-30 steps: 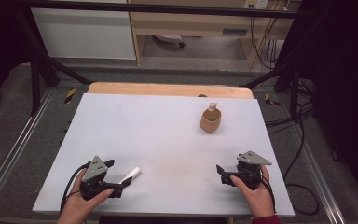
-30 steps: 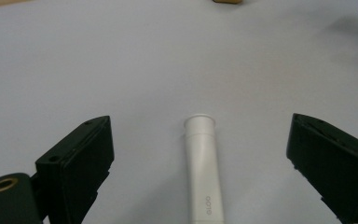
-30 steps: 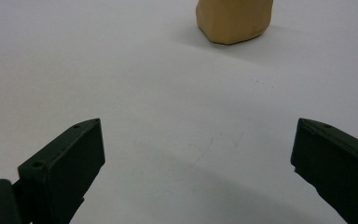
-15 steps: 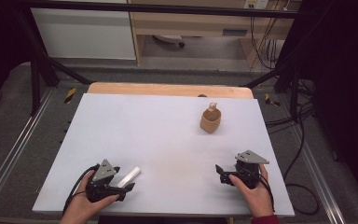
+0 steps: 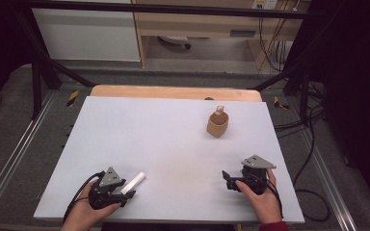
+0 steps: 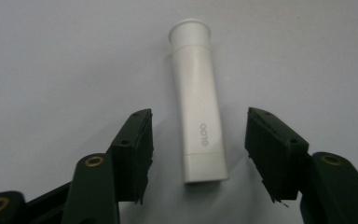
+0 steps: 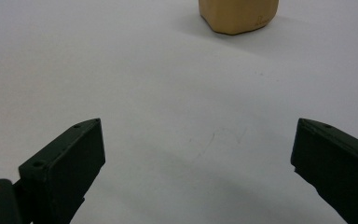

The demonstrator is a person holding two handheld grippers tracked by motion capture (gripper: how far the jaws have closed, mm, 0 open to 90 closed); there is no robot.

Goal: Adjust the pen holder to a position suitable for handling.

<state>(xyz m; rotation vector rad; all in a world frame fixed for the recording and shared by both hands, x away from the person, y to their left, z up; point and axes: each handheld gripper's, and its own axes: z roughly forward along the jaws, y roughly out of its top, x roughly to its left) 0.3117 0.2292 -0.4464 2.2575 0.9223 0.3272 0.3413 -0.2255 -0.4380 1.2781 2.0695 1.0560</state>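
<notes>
White plastic, the glue stick point(image 6: 198, 100) lies flat near the table's point(image 5: 173, 134) near-left corner between the spread, unclosed jaws of my left gripper point(image 6: 198, 154), positioned for a grasp across its body, while my right gripper point(image 7: 198, 158) rests released near the near-right corner.

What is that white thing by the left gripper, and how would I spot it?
On the pale table, look at the near left corner, where the left gripper rests. A small white tube lies flat between its open jaws, untouched, with a flared cap at the far end. The only other item is a tan cup, far right.
</notes>
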